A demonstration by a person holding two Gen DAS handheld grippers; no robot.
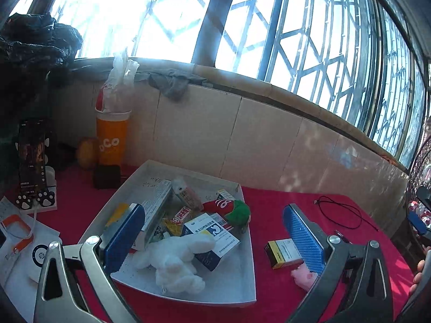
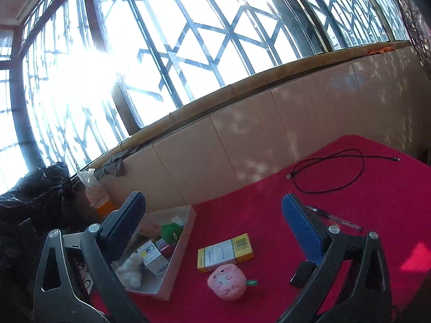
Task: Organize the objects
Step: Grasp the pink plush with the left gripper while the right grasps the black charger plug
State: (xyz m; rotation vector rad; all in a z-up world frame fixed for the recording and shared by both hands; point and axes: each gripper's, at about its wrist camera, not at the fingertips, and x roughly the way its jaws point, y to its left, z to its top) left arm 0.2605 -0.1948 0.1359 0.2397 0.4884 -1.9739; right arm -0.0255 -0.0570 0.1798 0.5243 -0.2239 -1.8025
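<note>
A white cardboard tray (image 1: 242, 285) (image 2: 183, 245) on the red cloth holds a white plush rabbit (image 1: 175, 261) (image 2: 132, 269), a red and green plush toy (image 1: 229, 208), and several medicine boxes. Outside it, to its right, lie a yellow and white box (image 1: 282, 253) (image 2: 225, 251) and a pink plush (image 1: 303, 276) (image 2: 227, 281). My left gripper (image 1: 212, 237) hangs open above the tray's near side, nothing between its blue pads. My right gripper (image 2: 212, 231) stands wide open above the yellow box and pink plush, holding nothing.
A black cable (image 2: 331, 169) loops at the back right. A pen (image 2: 334, 218) and a small black block (image 2: 303, 274) lie by my right finger. At the back left stand an orange cup (image 1: 111, 140), a phone on a stand (image 1: 32, 156) and a black bag (image 1: 37, 40). A tiled wall runs behind.
</note>
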